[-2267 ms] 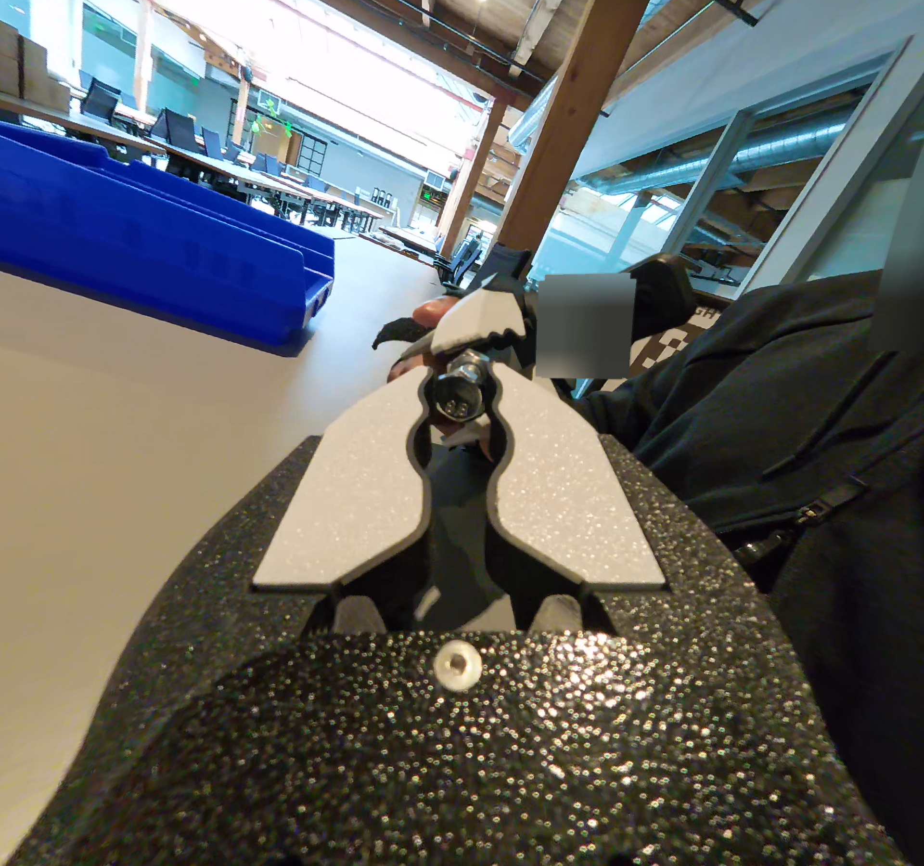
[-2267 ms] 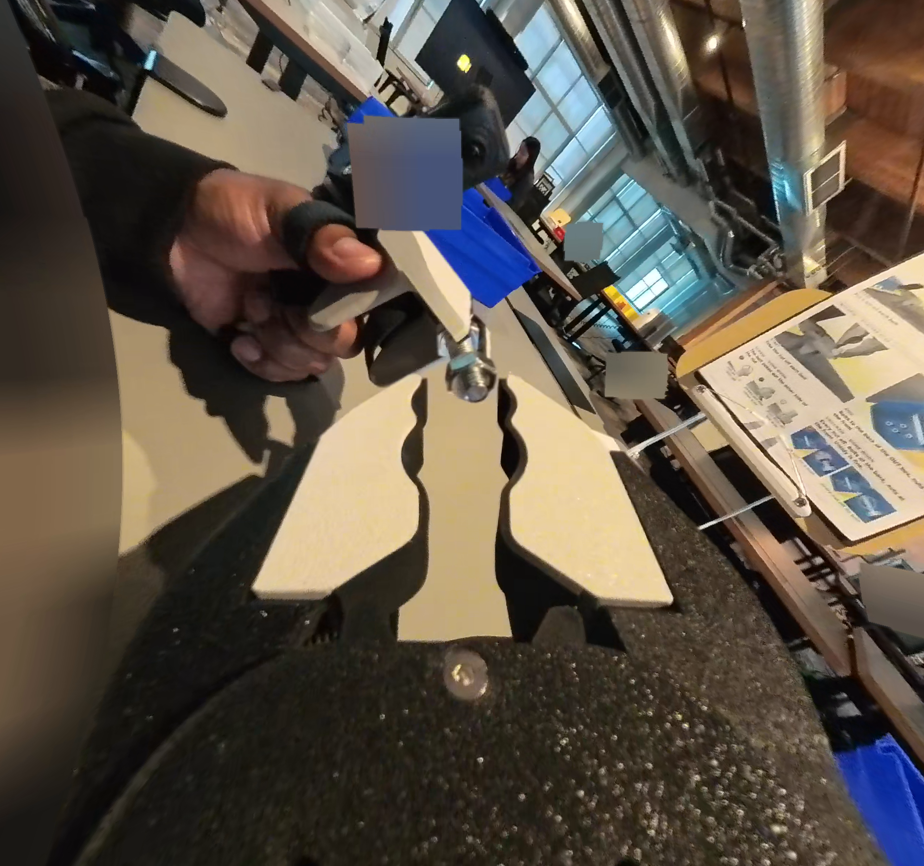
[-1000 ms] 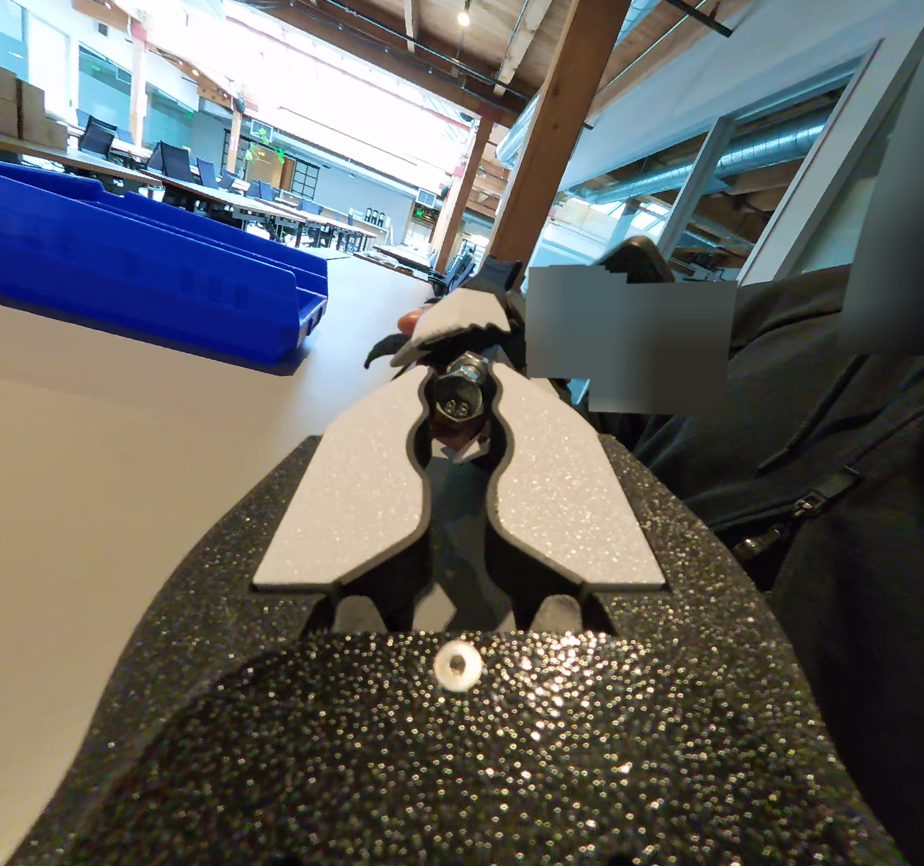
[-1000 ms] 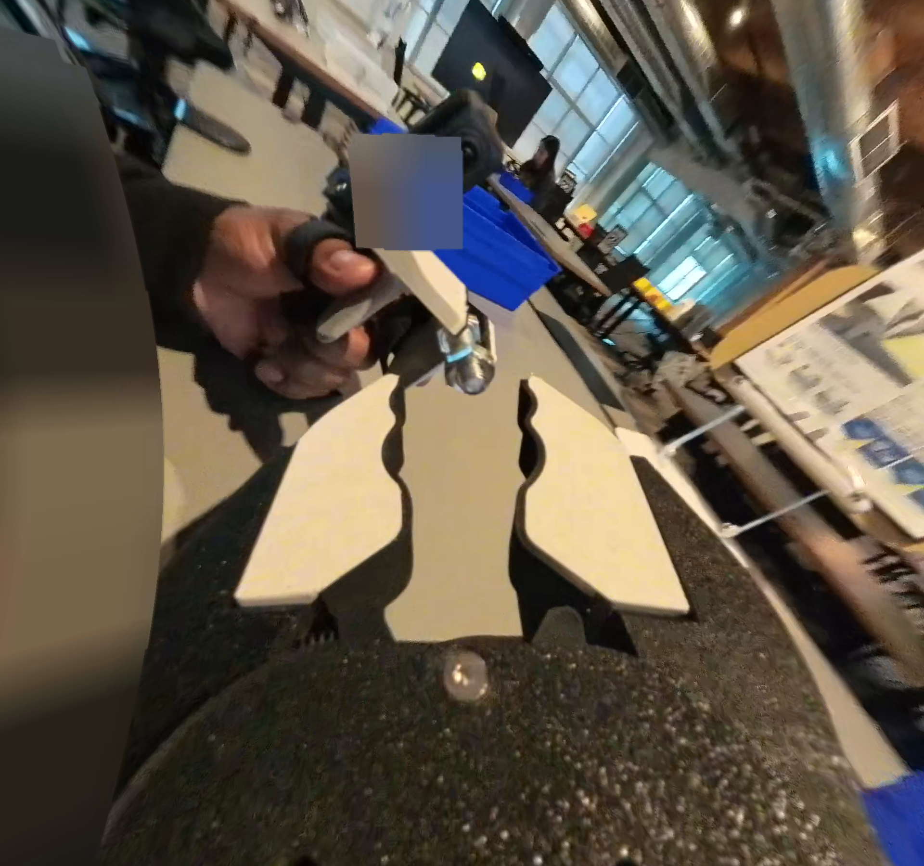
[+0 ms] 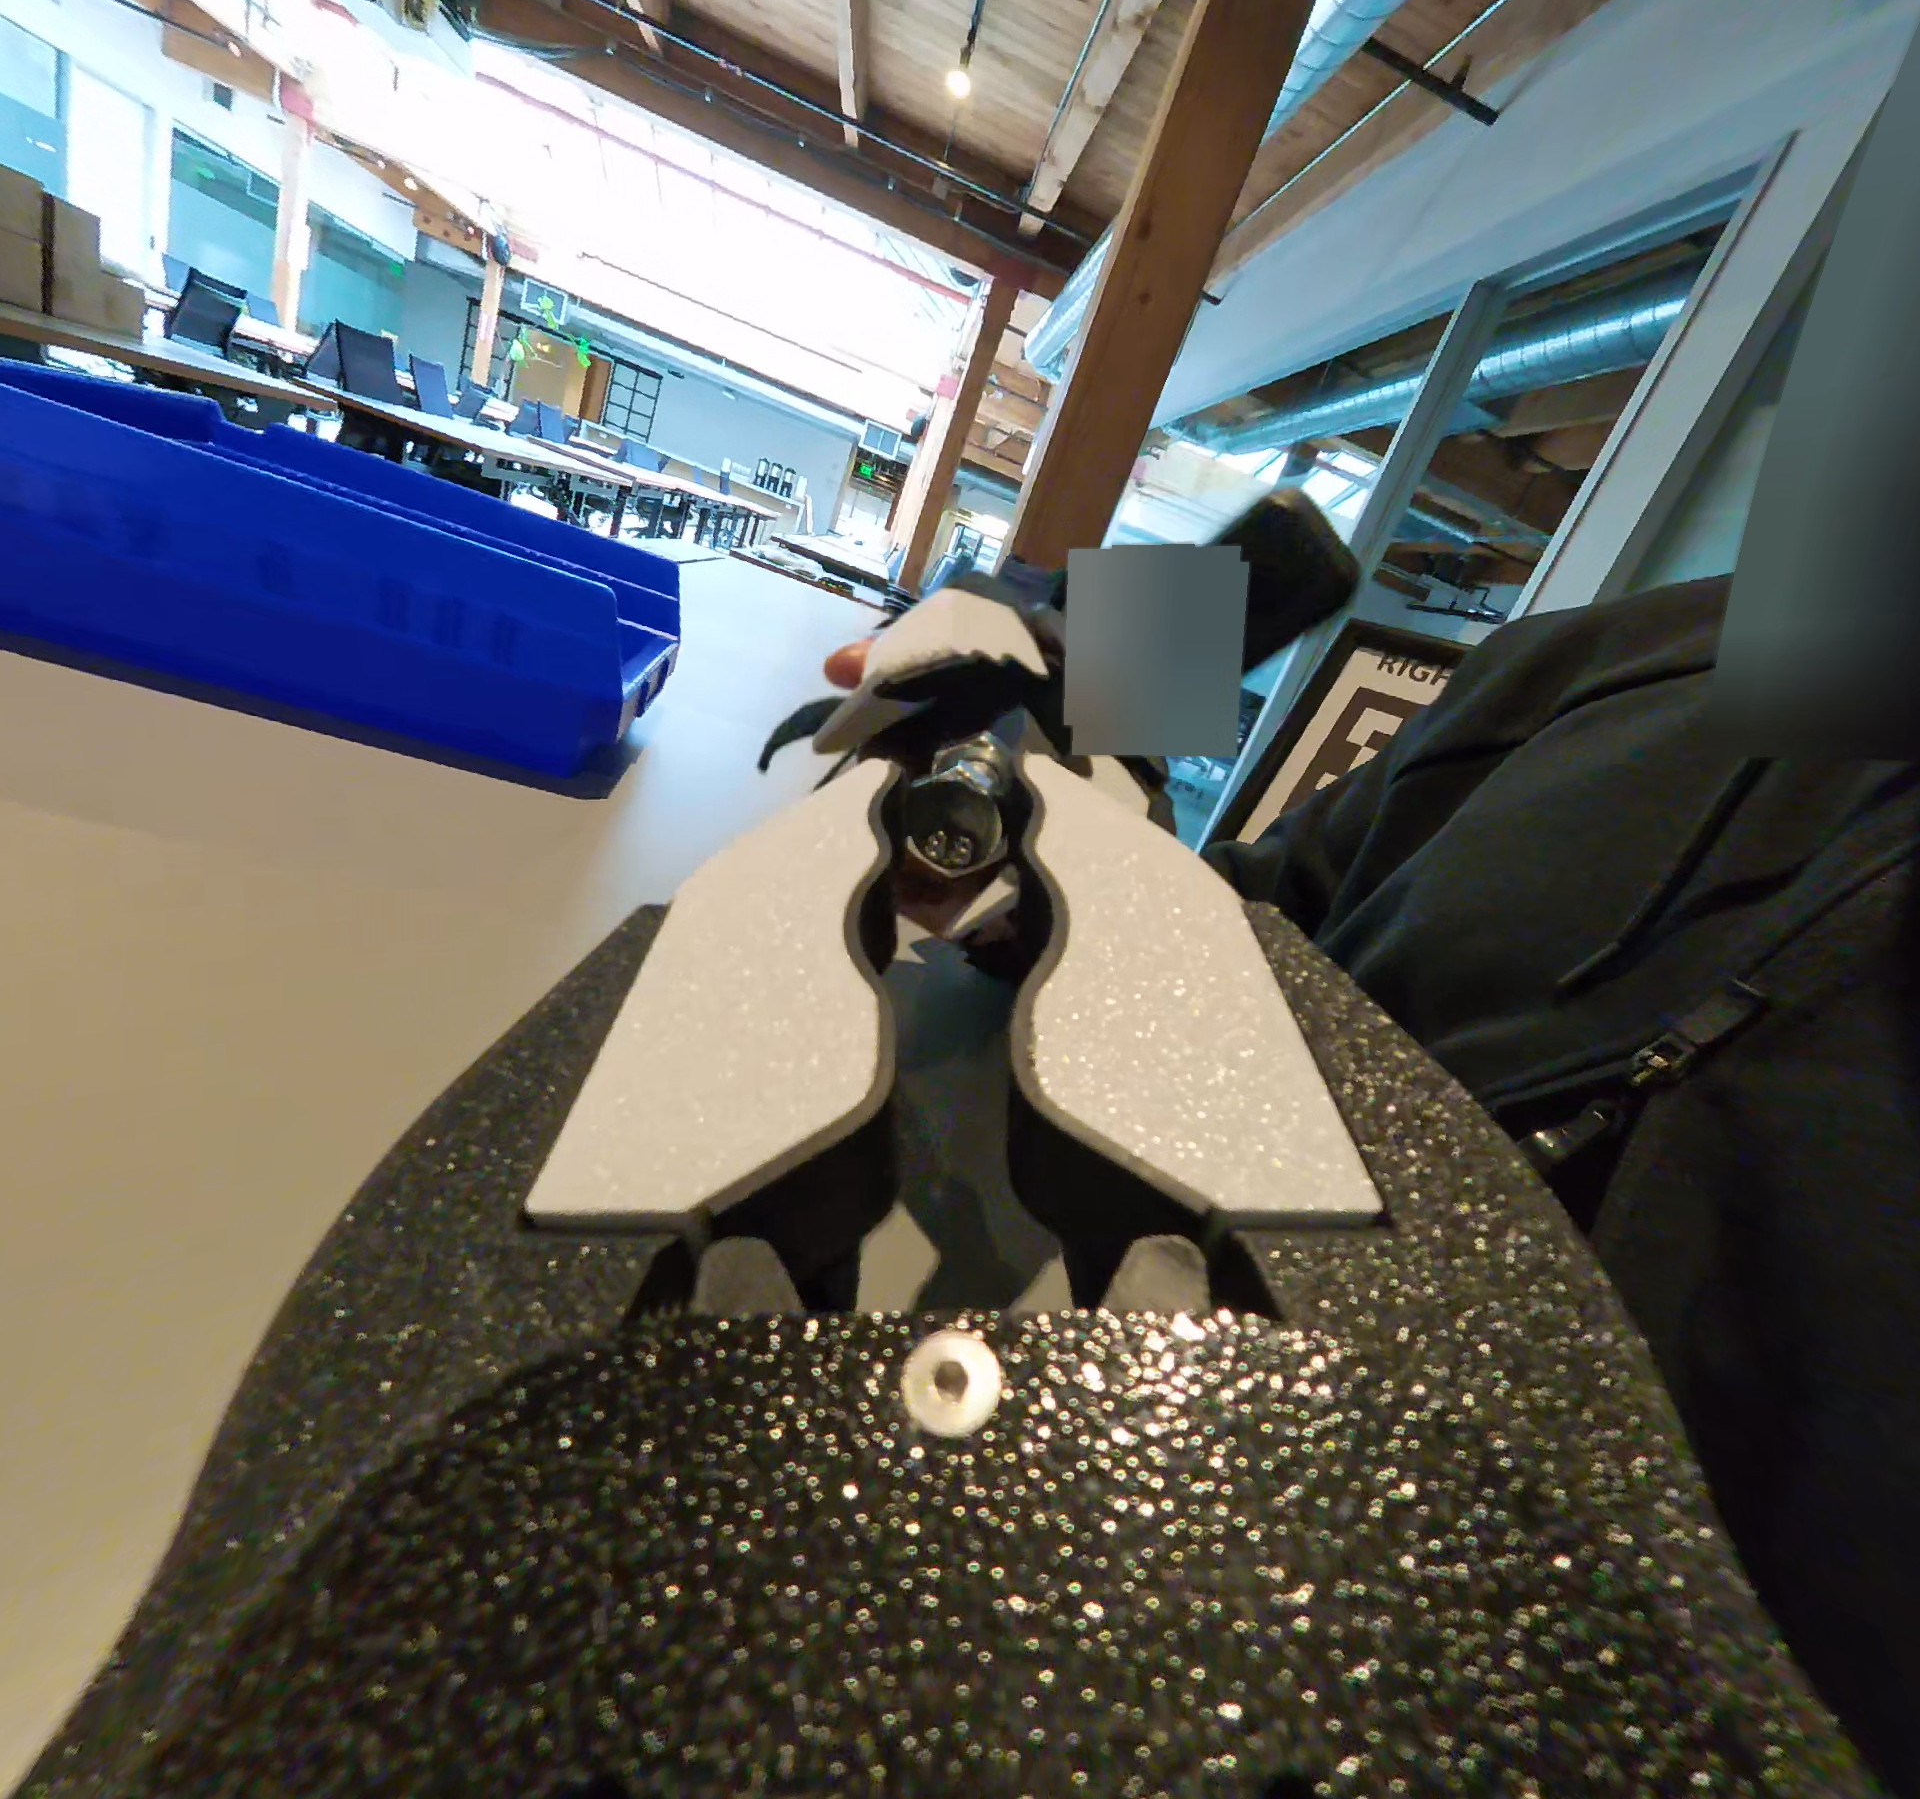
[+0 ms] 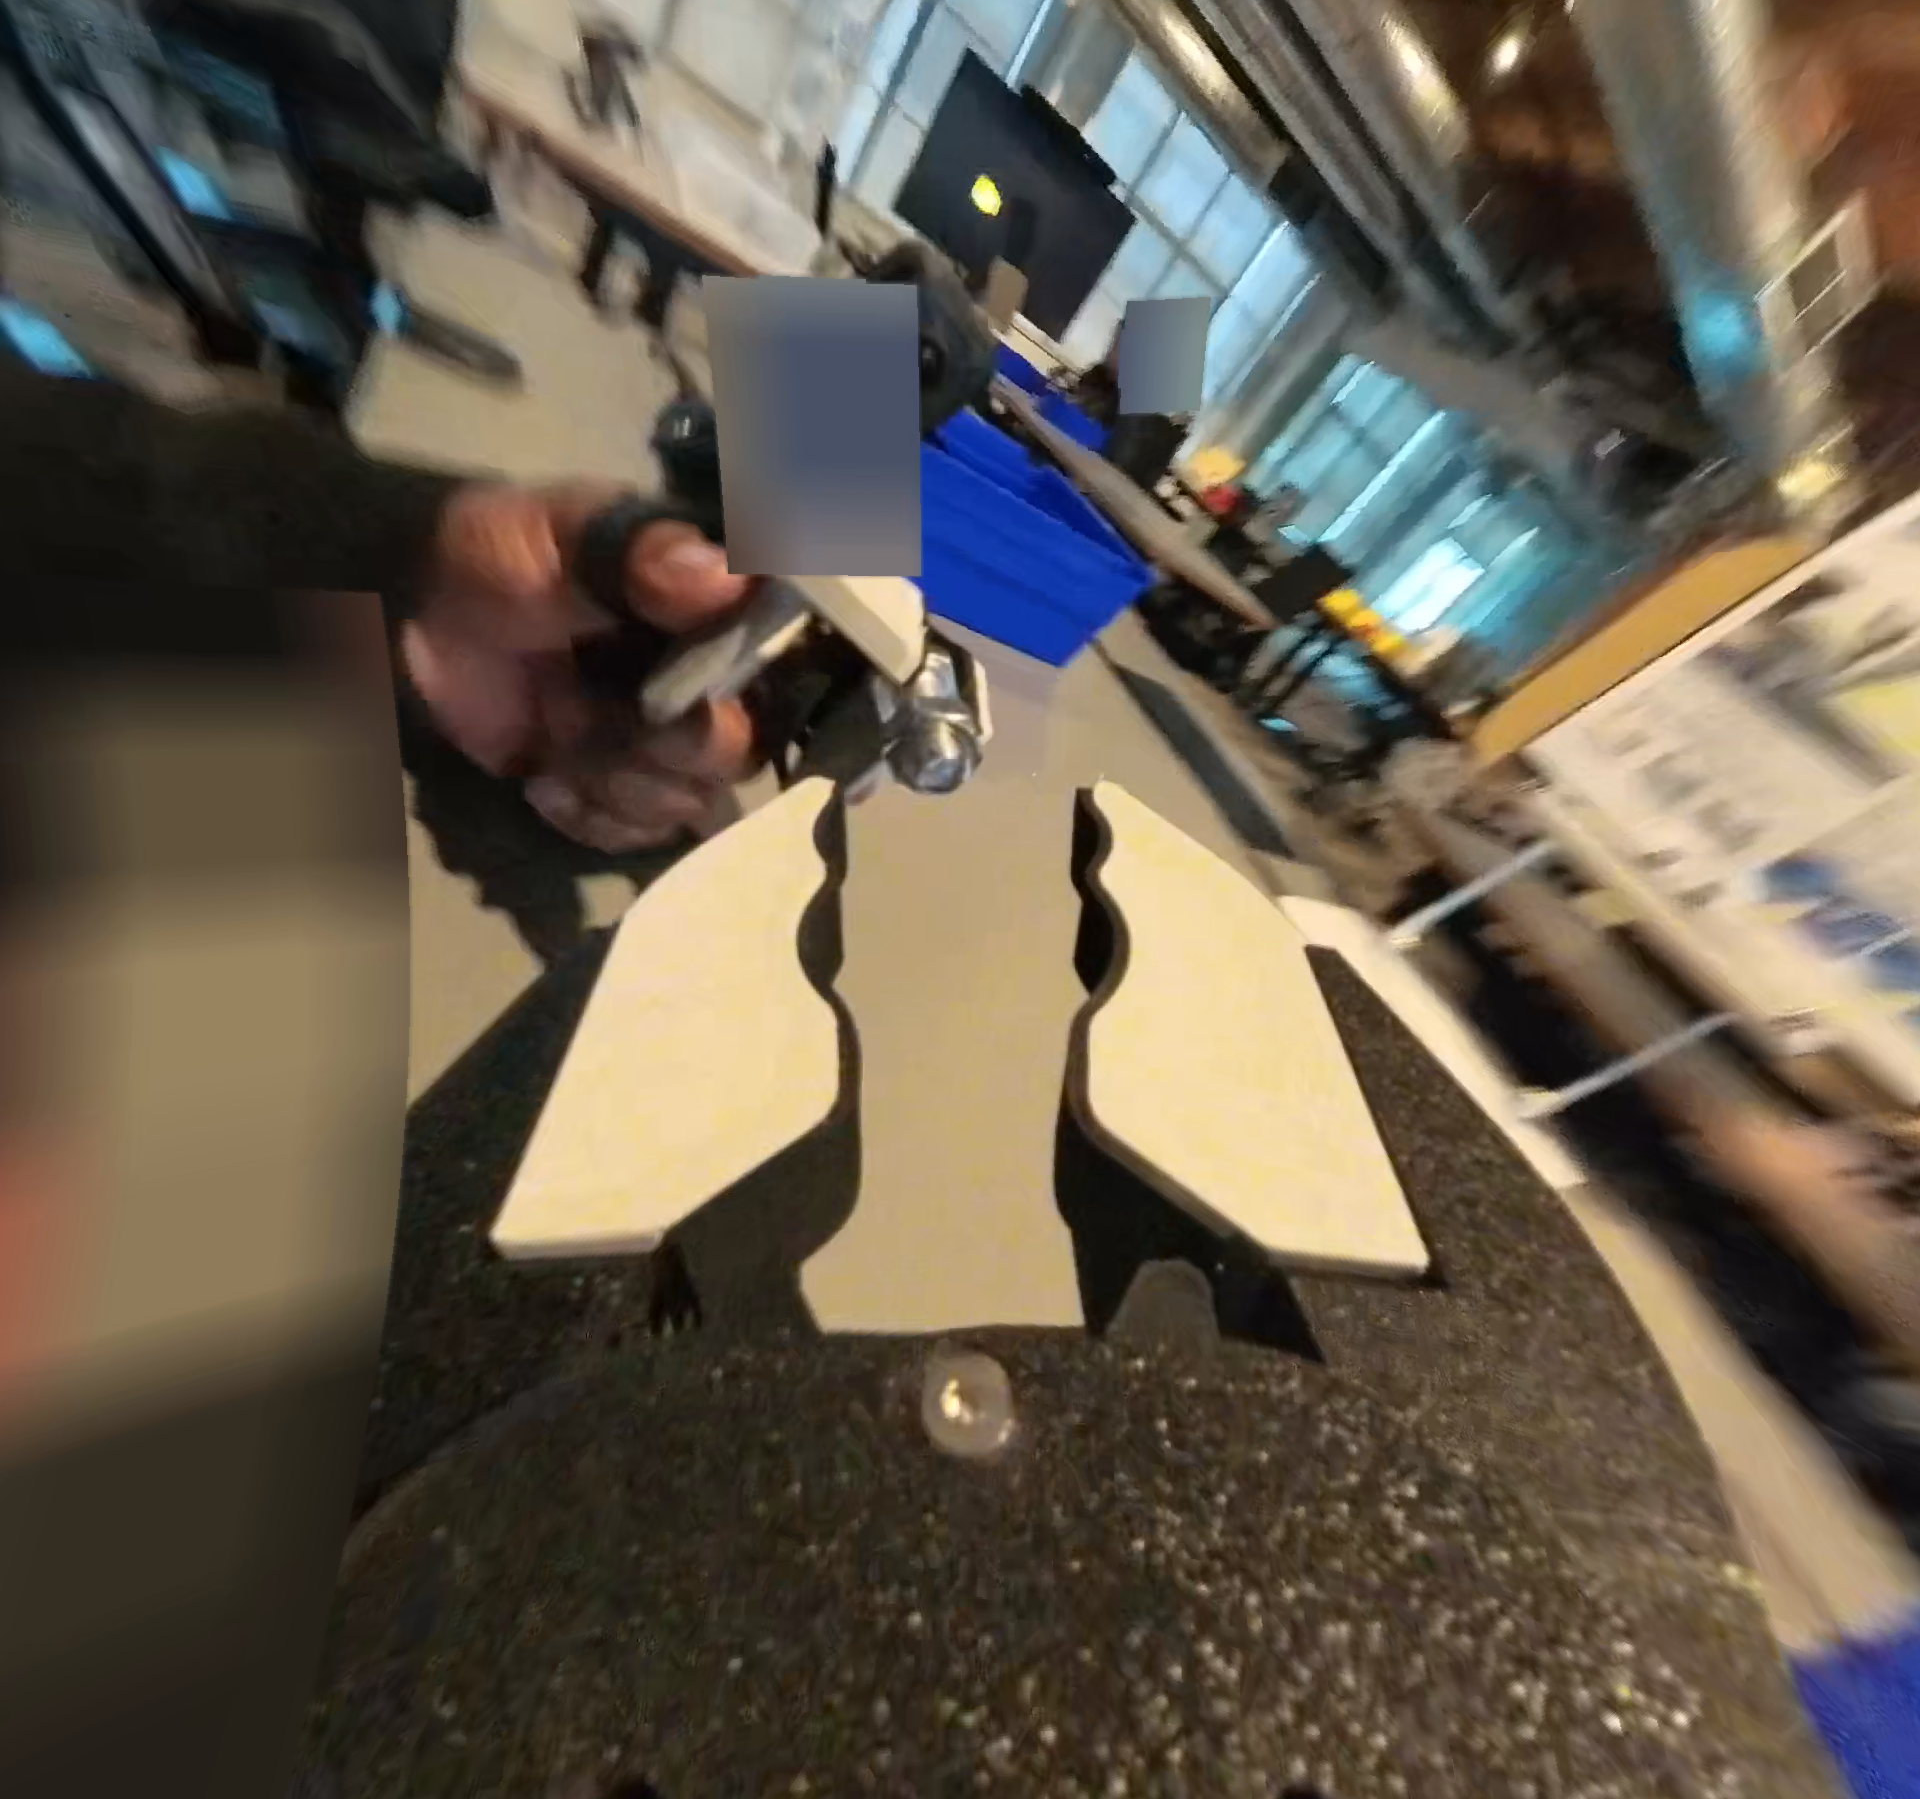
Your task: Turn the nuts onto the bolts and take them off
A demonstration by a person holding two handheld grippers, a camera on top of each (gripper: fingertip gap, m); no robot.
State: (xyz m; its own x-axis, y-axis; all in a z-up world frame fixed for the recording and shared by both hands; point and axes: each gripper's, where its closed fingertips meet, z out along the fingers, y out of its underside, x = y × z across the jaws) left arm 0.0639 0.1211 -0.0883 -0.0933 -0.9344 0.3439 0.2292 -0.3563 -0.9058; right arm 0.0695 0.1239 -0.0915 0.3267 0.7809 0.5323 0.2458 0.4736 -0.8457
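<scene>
Clamping the hex bolt (image 5: 951, 840) by its head in our left gripper (image 5: 954, 819), we hold our right gripper (image 6: 956, 799) spread, empty, beside its nut (image 6: 940, 710).

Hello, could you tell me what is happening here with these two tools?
A person holds a claw tool in each hand above a pale table. The left claw is shut on the hexagonal head of a steel bolt, with a nut threaded on its shank. The right claw is open, just short of the nut and not gripping it. A blue bin sits on the table behind.
</scene>
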